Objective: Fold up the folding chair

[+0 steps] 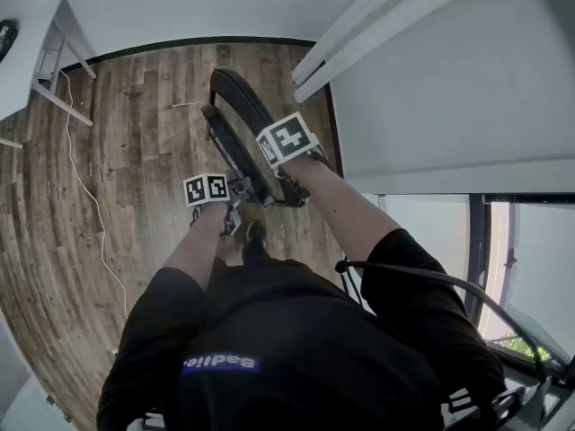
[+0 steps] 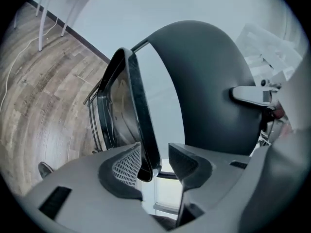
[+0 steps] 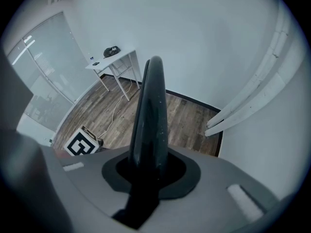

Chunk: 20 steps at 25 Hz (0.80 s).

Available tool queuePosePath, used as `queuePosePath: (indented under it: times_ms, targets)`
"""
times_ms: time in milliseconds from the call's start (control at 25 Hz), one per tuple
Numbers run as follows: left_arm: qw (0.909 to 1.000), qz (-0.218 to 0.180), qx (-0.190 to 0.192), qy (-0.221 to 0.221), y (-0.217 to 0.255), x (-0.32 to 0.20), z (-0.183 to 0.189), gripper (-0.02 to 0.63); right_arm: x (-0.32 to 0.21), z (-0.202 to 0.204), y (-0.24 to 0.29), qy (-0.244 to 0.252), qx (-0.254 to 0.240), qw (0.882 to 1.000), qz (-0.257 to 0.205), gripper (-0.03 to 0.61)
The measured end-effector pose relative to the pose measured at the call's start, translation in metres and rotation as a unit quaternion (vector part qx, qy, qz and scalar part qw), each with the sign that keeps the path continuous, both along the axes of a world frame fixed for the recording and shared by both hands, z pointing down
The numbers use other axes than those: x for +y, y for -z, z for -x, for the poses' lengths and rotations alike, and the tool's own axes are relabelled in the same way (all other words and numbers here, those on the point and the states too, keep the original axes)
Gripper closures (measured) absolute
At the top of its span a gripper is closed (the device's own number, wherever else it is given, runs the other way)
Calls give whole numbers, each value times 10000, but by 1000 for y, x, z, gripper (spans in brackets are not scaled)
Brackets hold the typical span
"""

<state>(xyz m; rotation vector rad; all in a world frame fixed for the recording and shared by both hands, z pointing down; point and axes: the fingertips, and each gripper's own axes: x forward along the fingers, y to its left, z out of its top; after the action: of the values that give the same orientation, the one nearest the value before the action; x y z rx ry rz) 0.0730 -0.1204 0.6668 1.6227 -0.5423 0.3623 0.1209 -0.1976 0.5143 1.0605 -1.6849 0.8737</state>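
Black plastic between both sets of jaws. At the left gripper (image 2: 160, 161): jaws apart, thin rim of the folding chair (image 2: 209, 81) standing between them, leaning on the left pad (image 2: 127, 166), clear of the right one, no squeeze. At the right gripper (image 3: 148, 171): jaws clenched on a dark upright edge of the same chair, pads tight on either side.

From the head view: chair upright on the wood floor (image 1: 135, 151), just ahead of the person's knees, seat and back standing close together, near the white wall (image 1: 449, 79).

Writing: white lettering on a blue strip (image 1: 218, 363) across the dark shirt, roughly "Badlie", last letters unsure. Black-and-white square markers on the left cube (image 1: 206, 189) and the right cube (image 1: 287, 140), no letters.

Hard to make out: chair legs and feet, hidden behind arms and body in the head view; jaw tips covered there by cubes and chair. White table (image 3: 114, 57) far off by the glass wall, small dark thing (image 3: 112, 51) on top, too small to name. White cable (image 1: 85, 187) trailing over the floor.
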Motion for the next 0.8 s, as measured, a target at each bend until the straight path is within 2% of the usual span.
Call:
queuePosePath:
  times_ms: [120, 200, 280, 480, 640, 800]
  targets:
    - [9988, -481, -31, -130, 33, 3, 8, 453, 2, -13, 1, 13, -28, 10000, -8, 514]
    - [9942, -1061, -1, -202, 66, 4, 19, 454, 3, -19, 2, 51, -26, 10000, -22, 514]
    - [9857, -1677, 46, -166, 103, 4, 41, 454, 1, -20, 3, 104, -14, 9999, -33, 514]
    - [9580, -2853, -266, 87, 173, 15, 89, 459, 0, -23, 3, 155, -55, 9999, -47, 514]
    - [9351, -3527, -334, 14, 224, 34, 96, 465, 2, -27, 4, 170, -56, 9998, -67, 514]
    - [9054, -4217, -467, -151, 278, 45, 101, 476, 3, -31, 4, 157, -57, 9998, -69, 514]
